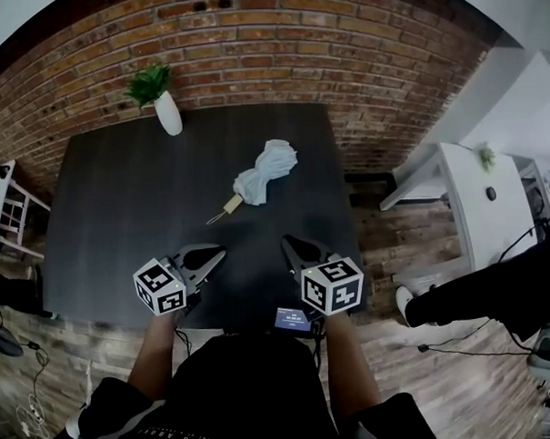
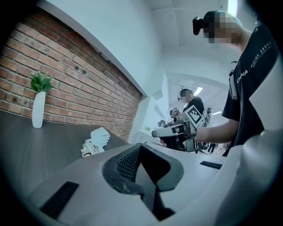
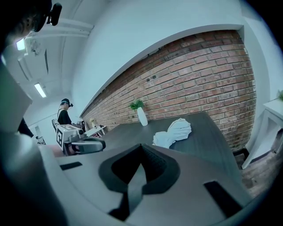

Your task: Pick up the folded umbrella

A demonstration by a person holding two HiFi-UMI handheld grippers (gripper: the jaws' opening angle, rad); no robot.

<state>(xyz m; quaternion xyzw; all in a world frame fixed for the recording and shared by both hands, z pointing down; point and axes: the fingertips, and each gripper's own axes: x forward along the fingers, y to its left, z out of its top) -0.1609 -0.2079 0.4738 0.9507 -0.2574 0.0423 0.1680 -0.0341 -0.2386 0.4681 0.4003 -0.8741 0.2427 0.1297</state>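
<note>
On the table's [image 1: 111, 221] far right part lies the umbrella [image 1: 266, 172], pale crumpled fabric with a wooden handle, ringed by bare, dark, smooth tabletop. Over the table's near edge, the left claw [image 1: 219, 254] and the right claw [image 1: 288, 242] are both clenched and empty. Only the gripper views show other people beyond the table.

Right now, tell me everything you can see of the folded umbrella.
The folded umbrella is pale, whitish fabric, loosely bunched, with a light wooden-looking handle pointing back toward the person. It lies flat and slanted on the dark table, right of centre. Only the table touches it.
</note>
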